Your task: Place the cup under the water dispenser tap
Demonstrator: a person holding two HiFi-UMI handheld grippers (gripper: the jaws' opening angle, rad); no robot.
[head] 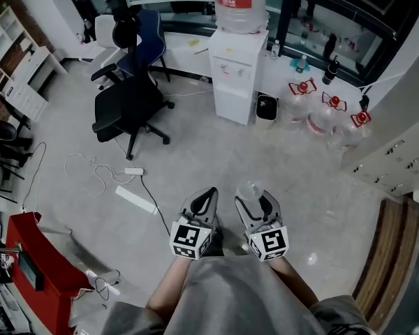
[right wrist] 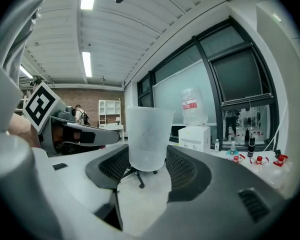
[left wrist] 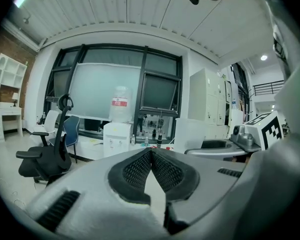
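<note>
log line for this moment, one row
right gripper: shut on cup, upright | left gripper: shut, empty | water dispenser: ahead across floor, cup not yet there

No print can be read; the red label (head: 235, 1) on the bottle (head: 241, 18) atop the water dispenser (head: 234, 75) seems lettered, but too small.

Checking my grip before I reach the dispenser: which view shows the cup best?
The right gripper view: the cup stands upright, close and whole, gripped in the right gripper. The head view shows only its faint clear top. In the left gripper view I cannot make it out for sure.
</note>
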